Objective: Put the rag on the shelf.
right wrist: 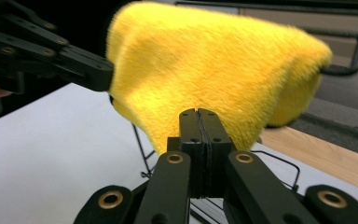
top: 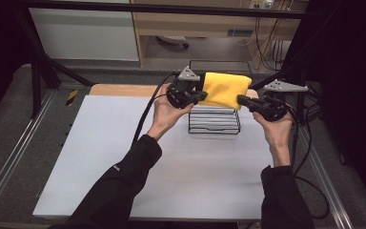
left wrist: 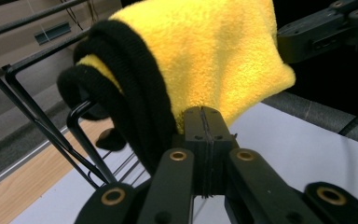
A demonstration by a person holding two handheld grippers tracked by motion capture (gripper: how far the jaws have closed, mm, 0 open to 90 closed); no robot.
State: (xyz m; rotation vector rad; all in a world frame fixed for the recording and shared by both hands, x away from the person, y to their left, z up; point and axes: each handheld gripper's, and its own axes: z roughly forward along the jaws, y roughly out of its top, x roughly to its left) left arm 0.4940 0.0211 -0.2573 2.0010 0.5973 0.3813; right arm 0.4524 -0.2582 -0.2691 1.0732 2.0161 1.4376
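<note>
Up over the black wire rack (top: 214, 120), a yellow fleece cloth (top: 225, 89) with a black knit edge hangs stretched between the two tongs, just above the rack's top and toward its far side. The left tongs (top: 201, 95) pinch the cloth's near lower corner on the rack's left; in the left gripper view those tongs (left wrist: 204, 122) have their jaws pressed flat together, with the cloth (left wrist: 205, 56) bunched right above them, so the bit of fabric between the jaws is itself hidden. The right tongs (top: 242, 100) grip the cloth's edge on the rack's right; in the right gripper view those tongs (right wrist: 198, 123) likewise show jaws pressed together under the fleece (right wrist: 205, 70).

Much of the rack is covered: from above the cloth hides its far rim, and the left hand (top: 167, 112) overlaps its left side. In the left gripper view only a few black wires (left wrist: 56, 126) show, blurred, and whether the cloth's black edge (left wrist: 121, 88) touches them cannot be told. The right hand (top: 277, 129) sits to the rack's right.

The rack stands on the white table (top: 100, 157), near its far edge, where a wooden strip (top: 124, 89) shows behind. Cables (top: 147, 112) trail from the left tongs across the table to the rack's left.
</note>
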